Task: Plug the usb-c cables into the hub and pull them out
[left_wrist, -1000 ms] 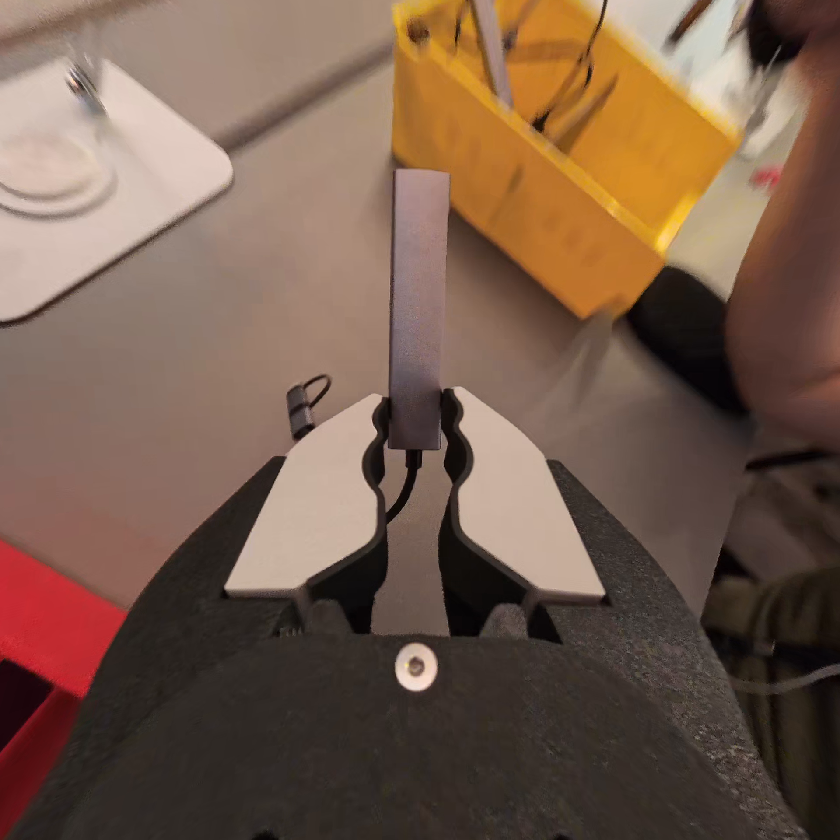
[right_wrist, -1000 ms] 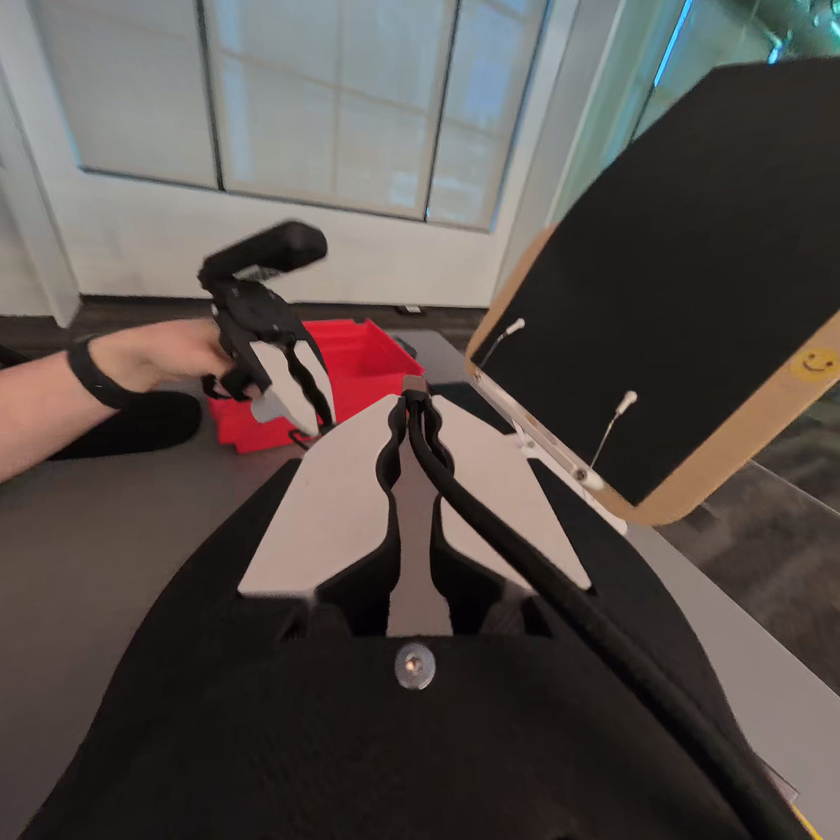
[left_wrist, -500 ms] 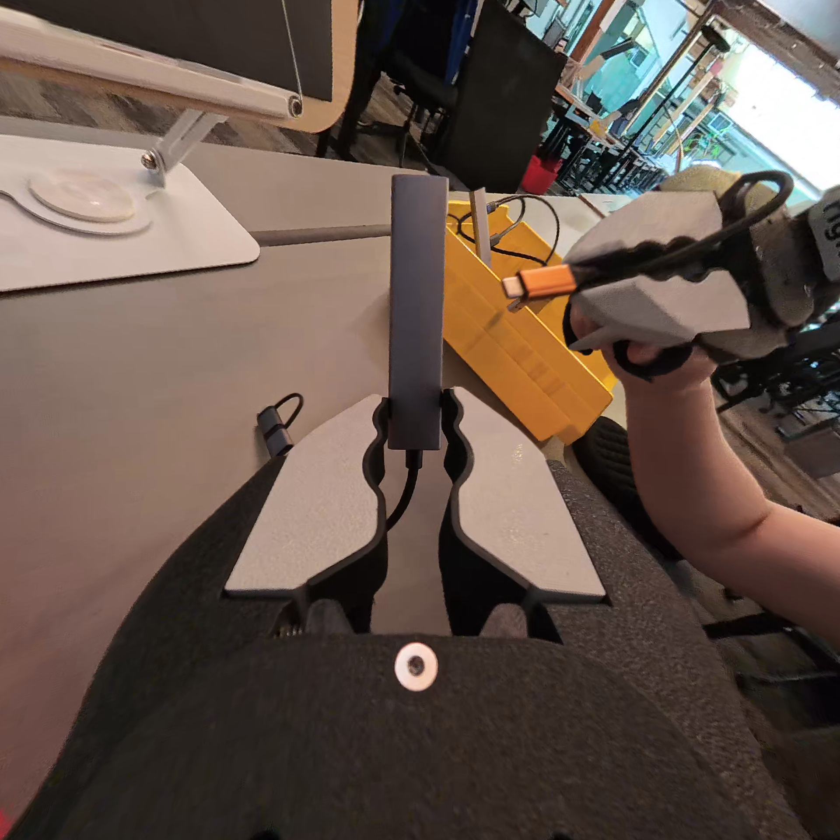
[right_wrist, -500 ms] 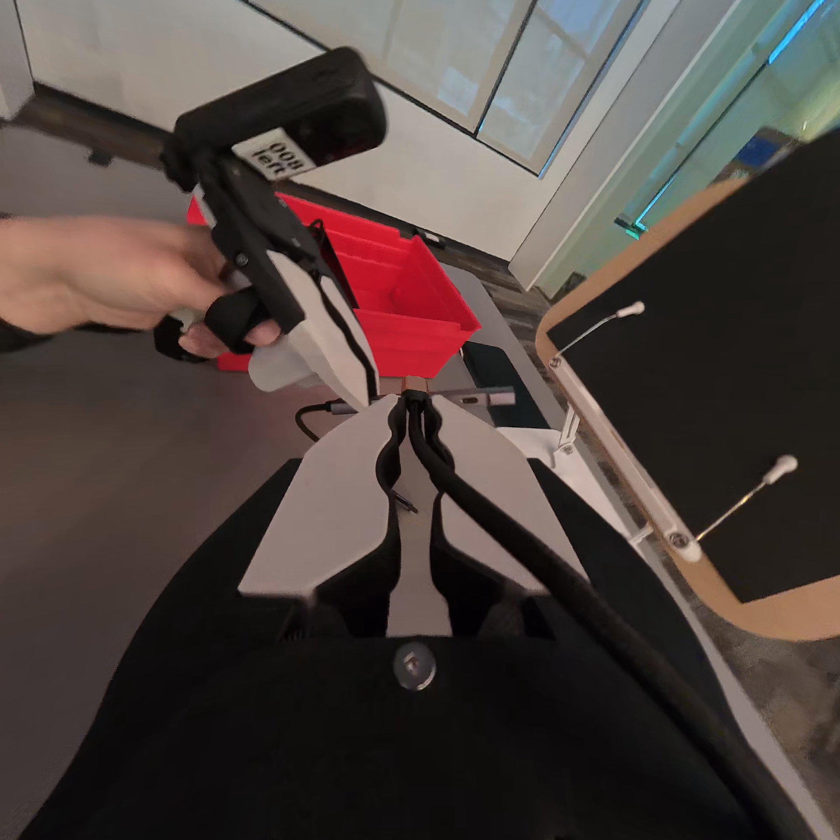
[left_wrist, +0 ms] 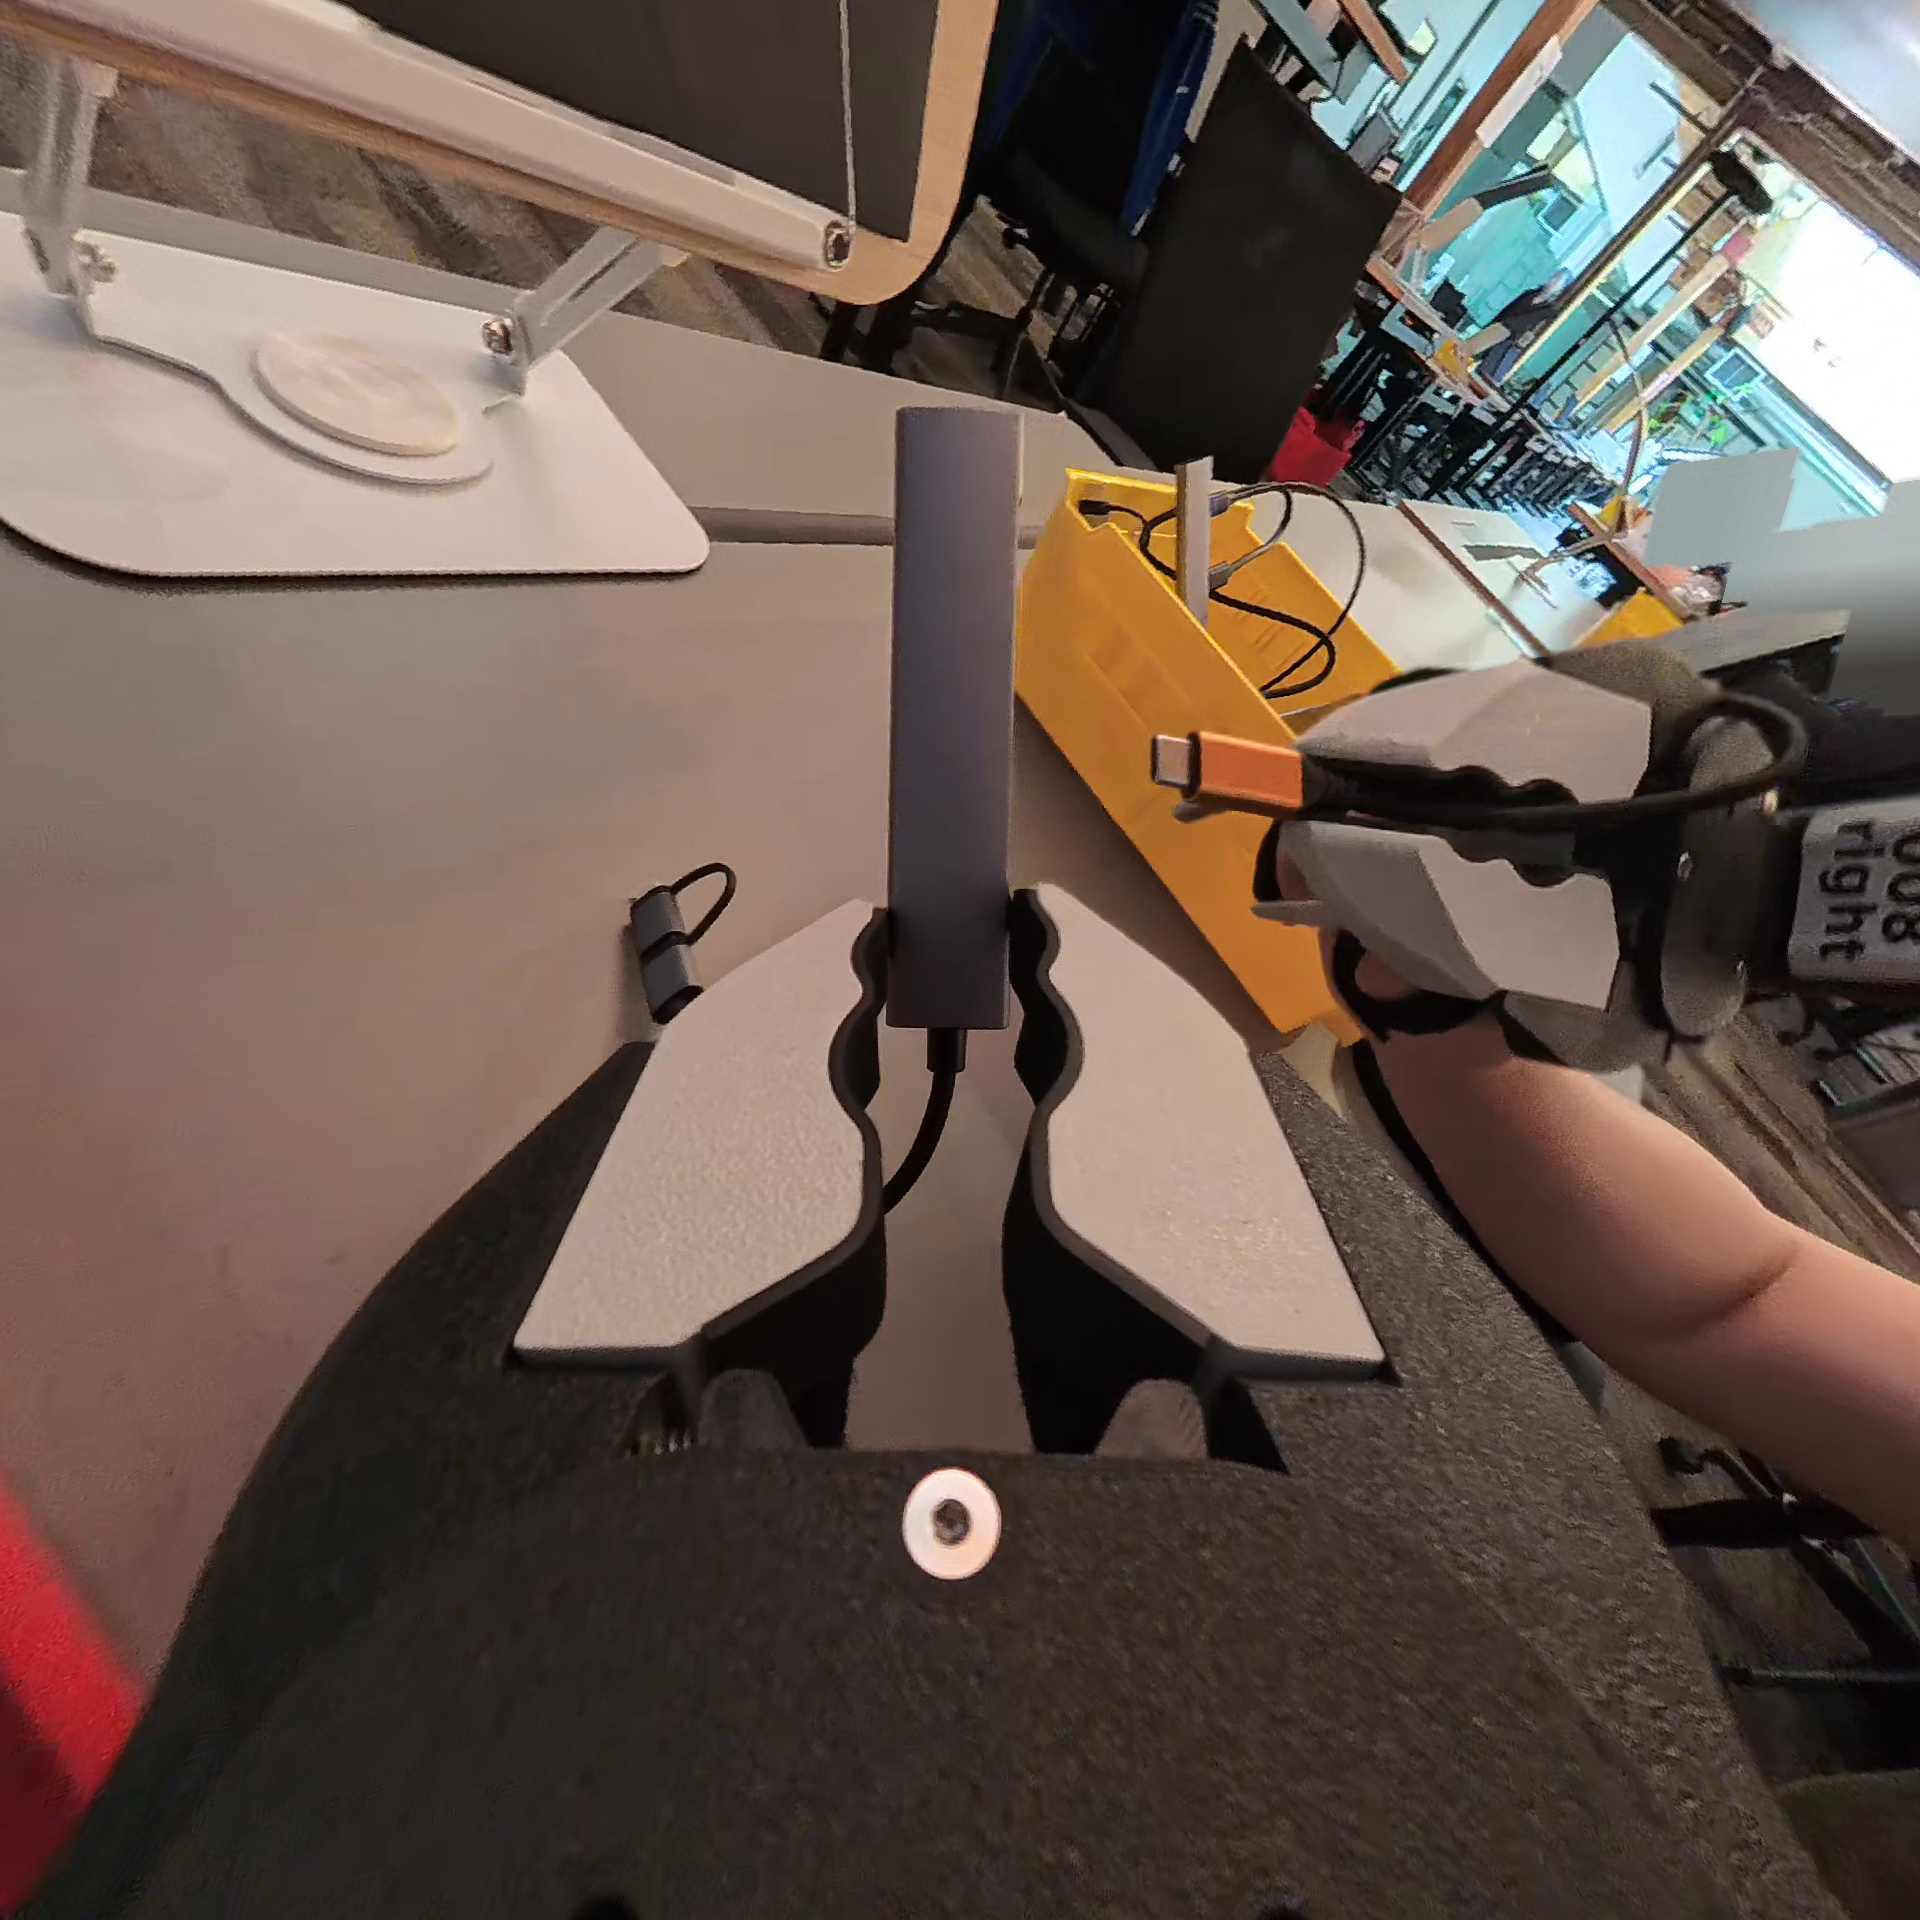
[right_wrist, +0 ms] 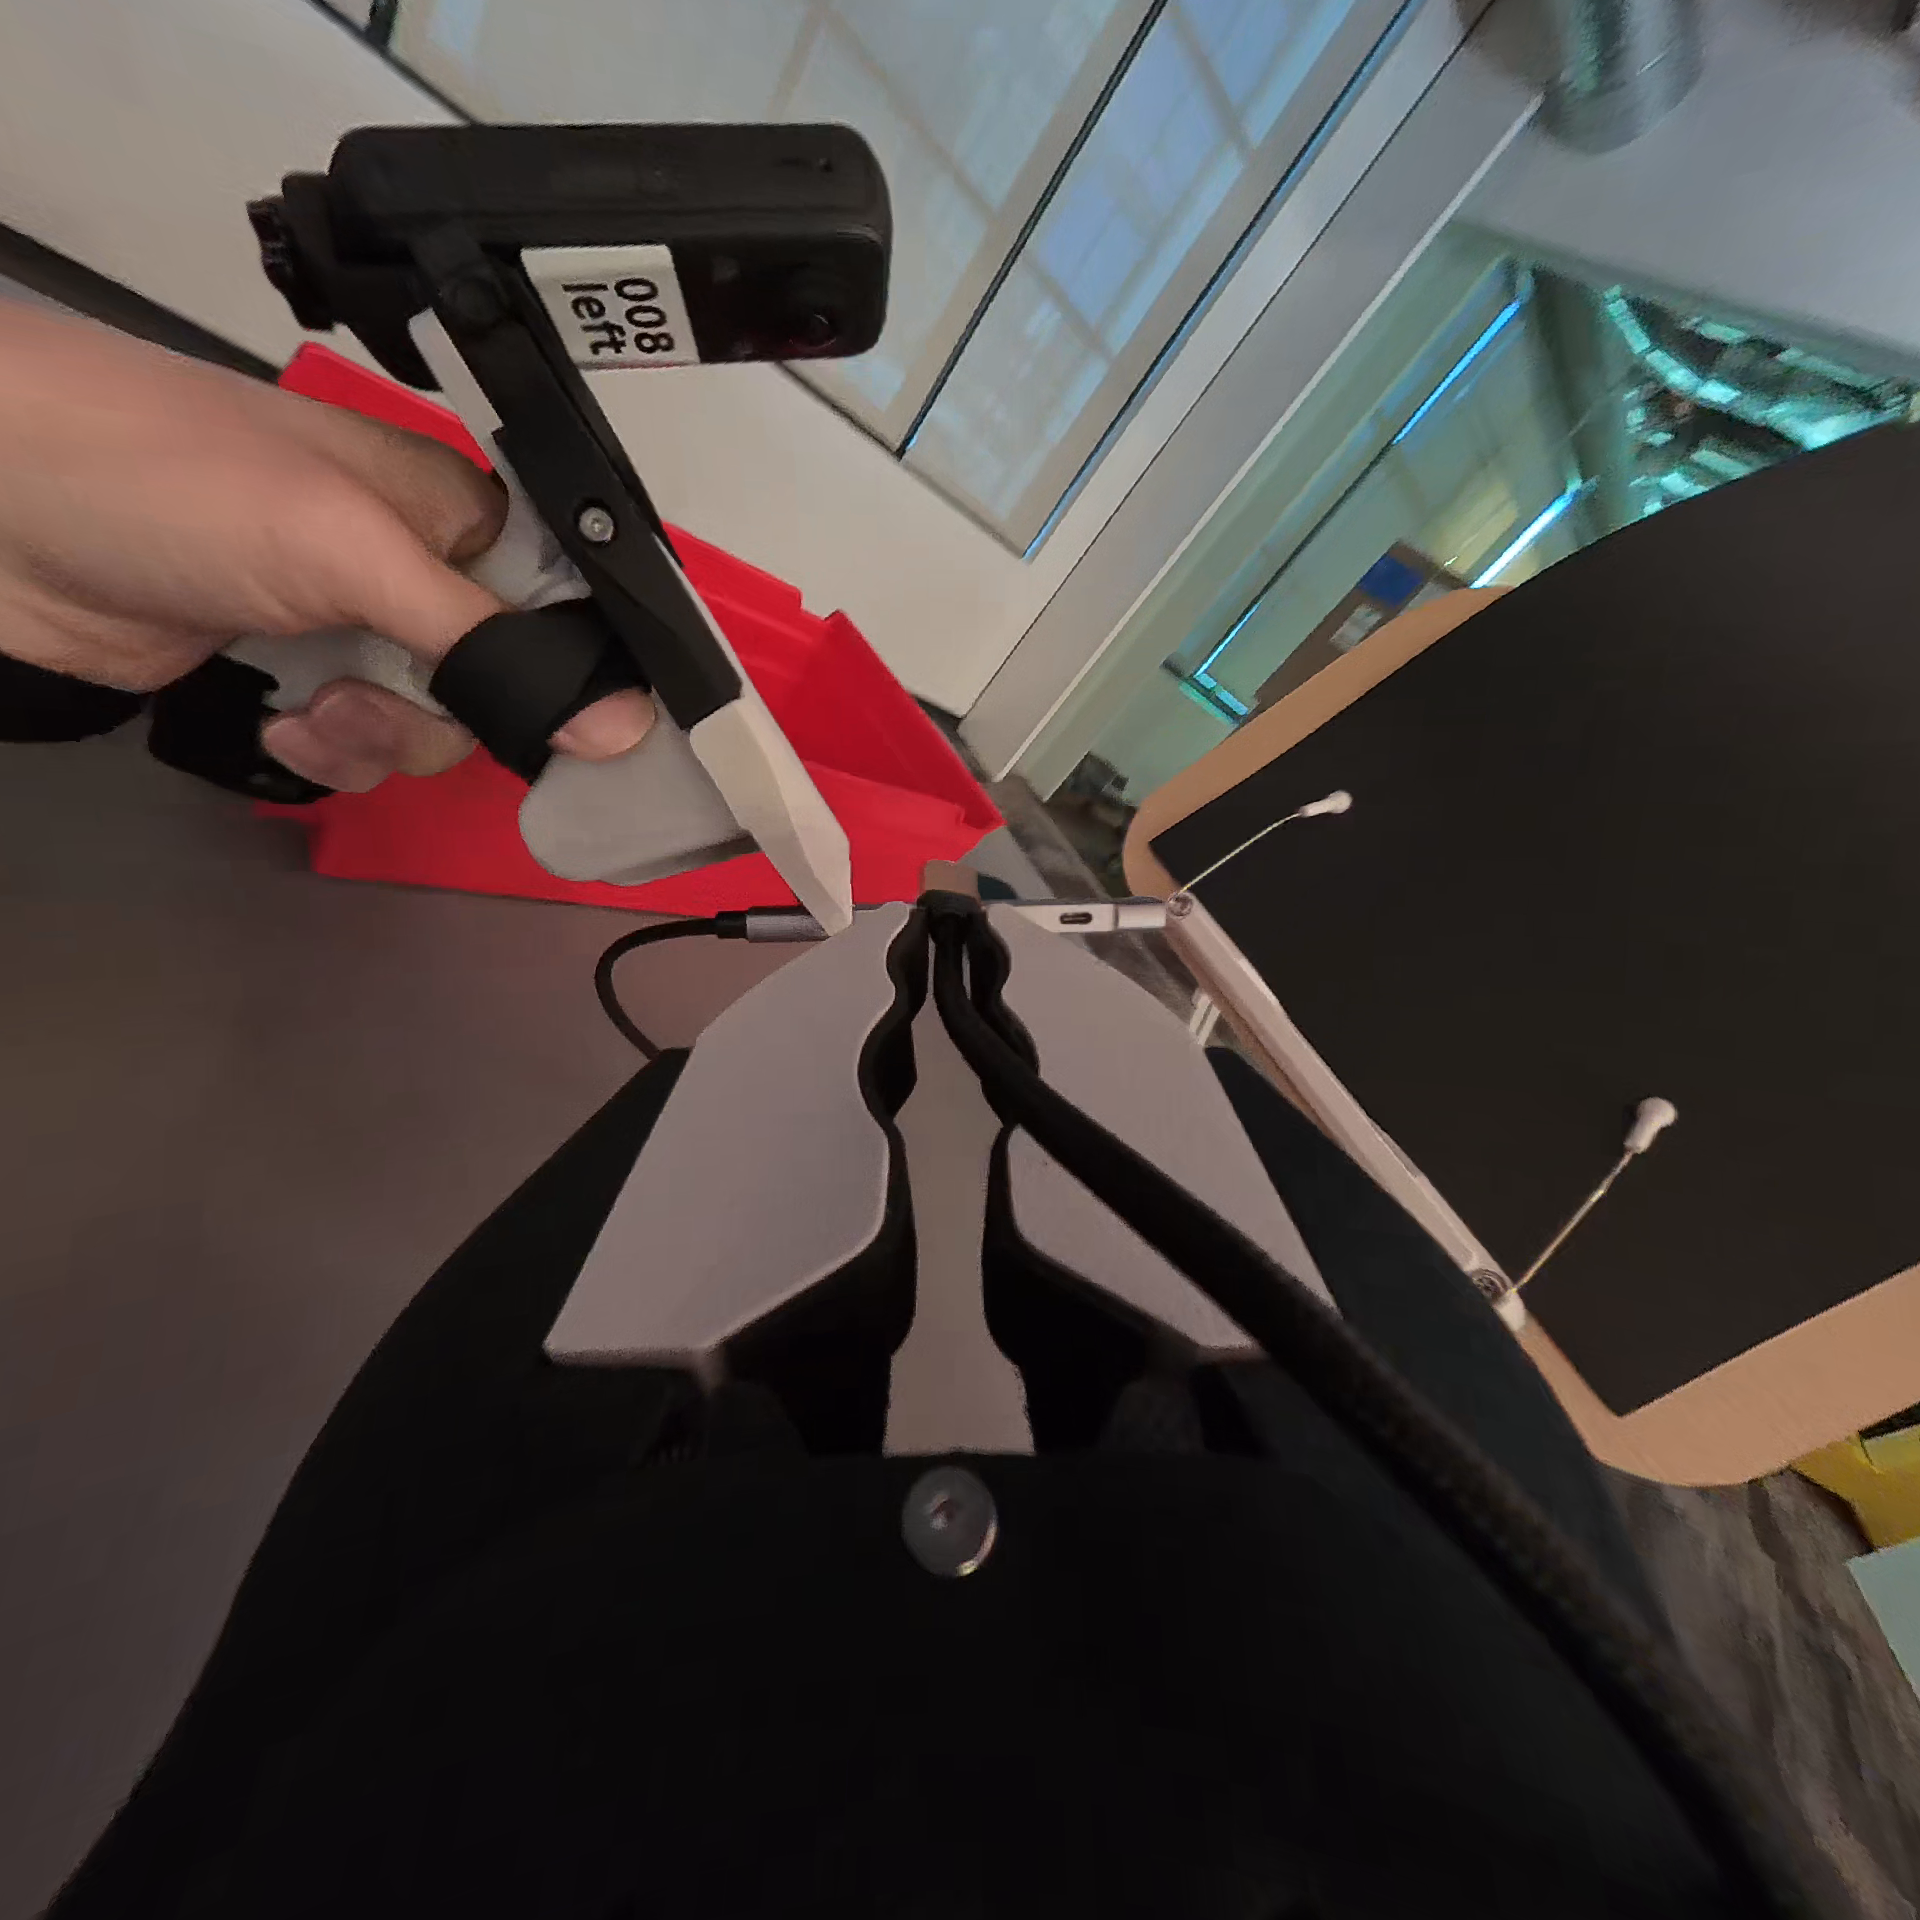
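Observation:
My left gripper (left_wrist: pixel 951 925) is shut on the near end of a slim grey hub (left_wrist: pixel 954 707), which points away from me above the table. The hub's own black cable (left_wrist: pixel 930 1112) hangs from its near end. My right gripper (right_wrist: pixel 948 920) is shut on a black braided usb-c cable (right_wrist: pixel 1143 1174) just behind its orange plug (left_wrist: pixel 1236 769). The plug tip points at the hub's right side, a short gap away. In the right wrist view the hub (right_wrist: pixel 1081 918) shows edge on with a port facing me, held by the left gripper (right_wrist: pixel 836 902).
A yellow bin (left_wrist: pixel 1143 727) with more cables stands right of the hub. A white stand base (left_wrist: pixel 312 488) carries a black board with a wooden rim (right_wrist: pixel 1558 935). A small grey adapter (left_wrist: pixel 665 945) lies on the grey table (left_wrist: pixel 364 831). A red bin (right_wrist: pixel 831 748) stands behind the left gripper. One gripper's finger ends stand about 6 cm off the other's.
The right gripper has brought the orange plug lower and closer to the hub's side. The left gripper has kept its hold and tilted up slightly.

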The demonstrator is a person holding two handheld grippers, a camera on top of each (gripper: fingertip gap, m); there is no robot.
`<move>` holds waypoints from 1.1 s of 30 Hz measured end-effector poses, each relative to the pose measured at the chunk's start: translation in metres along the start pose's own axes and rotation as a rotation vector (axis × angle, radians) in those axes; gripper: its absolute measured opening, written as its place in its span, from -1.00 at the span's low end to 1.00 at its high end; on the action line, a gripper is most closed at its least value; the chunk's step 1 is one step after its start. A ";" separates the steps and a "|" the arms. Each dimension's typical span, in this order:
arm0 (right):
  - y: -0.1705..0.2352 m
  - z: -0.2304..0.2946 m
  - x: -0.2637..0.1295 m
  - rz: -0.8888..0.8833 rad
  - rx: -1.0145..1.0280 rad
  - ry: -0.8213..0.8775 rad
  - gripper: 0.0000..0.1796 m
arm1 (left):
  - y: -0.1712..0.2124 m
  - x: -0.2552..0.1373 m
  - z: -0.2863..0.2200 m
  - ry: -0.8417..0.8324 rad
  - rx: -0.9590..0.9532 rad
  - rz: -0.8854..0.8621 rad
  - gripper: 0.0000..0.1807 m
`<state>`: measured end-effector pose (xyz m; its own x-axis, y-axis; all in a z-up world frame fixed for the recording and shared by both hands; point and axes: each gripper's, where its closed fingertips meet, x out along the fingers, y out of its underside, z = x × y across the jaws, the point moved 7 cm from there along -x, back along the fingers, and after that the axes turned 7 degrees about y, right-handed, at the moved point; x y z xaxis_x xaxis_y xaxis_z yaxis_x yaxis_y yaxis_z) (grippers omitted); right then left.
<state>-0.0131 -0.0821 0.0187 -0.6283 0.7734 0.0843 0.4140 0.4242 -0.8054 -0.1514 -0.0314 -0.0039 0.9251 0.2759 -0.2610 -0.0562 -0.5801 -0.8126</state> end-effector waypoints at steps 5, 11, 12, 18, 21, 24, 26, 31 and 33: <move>0.019 0.016 0.008 0.047 -0.021 -0.004 -0.91 | 0.000 -0.005 0.001 -0.010 -0.002 0.012 -0.76; 0.019 0.010 0.007 0.040 0.005 0.005 -0.91 | 0.003 -0.002 -0.001 -0.005 0.015 0.044 -0.76; 0.019 0.009 0.007 0.041 0.010 0.006 -0.91 | 0.003 -0.001 -0.001 -0.003 0.017 0.047 -0.76; 0.020 0.008 0.007 0.041 0.021 -0.019 -0.91 | 0.003 -0.001 -0.003 0.015 0.027 0.053 -0.76; 0.020 0.008 0.006 0.040 -0.008 -0.045 -0.91 | 0.004 -0.002 -0.003 0.014 0.051 0.071 -0.76; 0.021 0.008 0.006 0.038 0.004 -0.079 -0.91 | 0.004 -0.003 -0.005 -0.002 0.094 0.099 -0.76; 0.022 0.008 0.006 0.040 0.010 -0.093 -0.91 | 0.005 -0.004 -0.006 -0.032 0.145 0.121 -0.76; 0.024 0.012 0.009 0.062 0.028 -0.096 -0.91 | 0.006 -0.003 -0.010 -0.129 0.255 0.183 -0.76; 0.024 0.014 0.010 0.059 0.022 -0.070 -0.91 | 0.007 -0.002 -0.011 -0.154 0.276 0.193 -0.76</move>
<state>-0.0187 -0.0713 -0.0077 -0.6480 0.7616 -0.0039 0.4374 0.3680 -0.8205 -0.1494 -0.0446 -0.0031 0.8215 0.3059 -0.4811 -0.3423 -0.4102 -0.8453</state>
